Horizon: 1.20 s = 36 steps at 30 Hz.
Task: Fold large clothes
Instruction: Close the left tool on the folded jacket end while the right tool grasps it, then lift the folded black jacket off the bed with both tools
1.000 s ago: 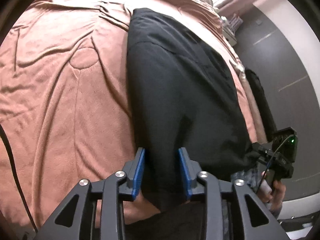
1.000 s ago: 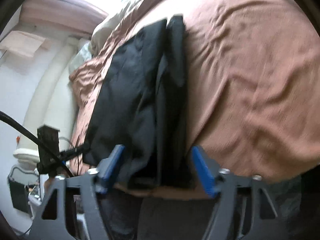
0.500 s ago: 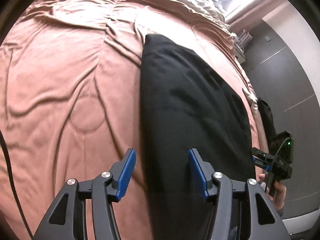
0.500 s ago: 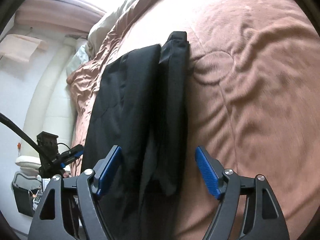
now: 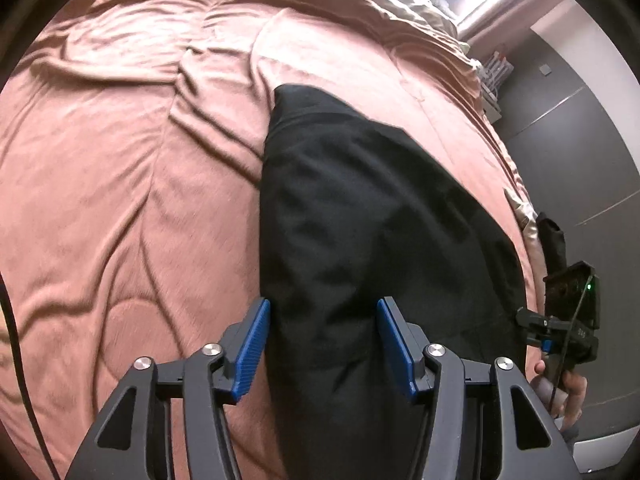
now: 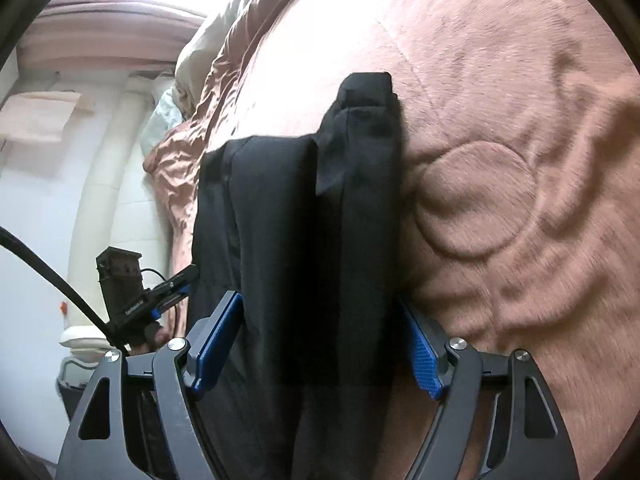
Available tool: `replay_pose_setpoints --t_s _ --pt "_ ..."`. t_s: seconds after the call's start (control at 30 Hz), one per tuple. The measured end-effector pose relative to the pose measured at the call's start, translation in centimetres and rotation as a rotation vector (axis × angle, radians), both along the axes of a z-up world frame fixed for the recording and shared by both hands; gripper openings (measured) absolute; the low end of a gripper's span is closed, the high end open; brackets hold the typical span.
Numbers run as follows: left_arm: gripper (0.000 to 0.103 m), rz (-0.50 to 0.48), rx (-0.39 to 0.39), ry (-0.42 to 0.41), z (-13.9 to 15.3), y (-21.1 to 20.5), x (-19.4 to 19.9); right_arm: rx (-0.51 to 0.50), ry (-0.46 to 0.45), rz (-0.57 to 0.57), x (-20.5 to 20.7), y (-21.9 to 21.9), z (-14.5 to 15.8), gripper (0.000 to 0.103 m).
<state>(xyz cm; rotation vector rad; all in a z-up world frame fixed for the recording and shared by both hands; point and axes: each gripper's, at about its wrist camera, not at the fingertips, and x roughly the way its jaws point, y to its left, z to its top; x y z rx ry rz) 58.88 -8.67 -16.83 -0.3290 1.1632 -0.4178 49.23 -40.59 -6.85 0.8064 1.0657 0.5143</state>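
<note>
Left wrist view: black garment (image 5: pixel 360 220) on bedspread (image 5: pixel 120 200) lies between spread fingers (image 5: pixel 252 348), unpinched.

The bed (image 5: pixel 120 200) is wide and bare on one side of the black garment (image 5: pixel 360 220); only soft wrinkles of the pink cover lie there, so tongs can pass freely. The garment itself fills the middle. Toward the head of the bed, crumpled bedding (image 6: pixel 208 52) is piled. Past the other edge of the bed, a grey wall (image 5: pixel 568 152) stands near.
</note>
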Motion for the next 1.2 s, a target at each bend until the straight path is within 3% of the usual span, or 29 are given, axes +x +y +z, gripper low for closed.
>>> replay_pose_setpoints --t_s 0.17,0.23,0.3,0.4,0.57,0.8,0.87,0.9,0.93,0.97,1.03,1.1,1.2 --pt "0.051 -0.051 0.052 -0.059 1.7 -2.1 -0.5 0.026 -0.002 -0.005 1.8 0.0 -1.2 0.074" --pt "0.05 -0.049 0.066 -0.058 1.5 -2.2 -0.3 0.01 -0.012 -0.004 2.0 0.1 -1.3 0.06" --pt "0.044 -0.03 0.054 -0.042 1.1 -1.8 0.0 -0.024 -0.011 -0.009 2.2 0.4 -1.5 0.035" --pt "0.031 0.008 0.008 -0.02 0.8 -0.7 0.0 -0.026 -0.049 -0.011 0.8 0.2 -0.4 0.018" --pt "0.006 0.027 0.005 -0.054 2.2 0.0 -1.1 -0.085 -0.136 -0.008 -1.6 1.7 2.7 0.013" --pt "0.0 0.047 -0.098 -0.091 4.4 1.9 -3.0 -0.114 -0.208 -0.015 -4.4 4.1 5.4 0.011" --pt "0.0 0.075 -0.032 -0.102 4.9 2.1 -3.4 -0.139 -0.218 -0.017 -4.9 4.4 5.8 0.011" --pt "0.002 0.084 -0.03 -0.095 4.8 2.4 -3.3 -0.156 -0.217 -0.019 -5.1 4.6 5.8 0.011" --pt "0.015 0.09 -0.054 -0.071 4.3 2.7 -3.2 -0.167 -0.214 -0.022 -5.1 4.7 5.8 0.011" --pt "0.042 0.09 -0.077 -0.046 3.8 2.8 -3.0 -0.166 -0.209 -0.024 -5.1 4.8 5.7 0.011" --pt "0.073 0.095 -0.097 -0.012 2.4 3.2 -3.0 -0.164 -0.195 -0.031 -5.0 4.8 5.5 0.011" --pt "0.074 0.094 -0.07 -0.021 1.6 2.8 -2.7 -0.16 -0.183 -0.035 -4.8 4.7 5.2 0.011" --pt "0.074 0.078 -0.103 0.021 -0.2 2.4 -1.6 -0.157 -0.175 -0.035 -4.7 4.7 4.9 0.011"
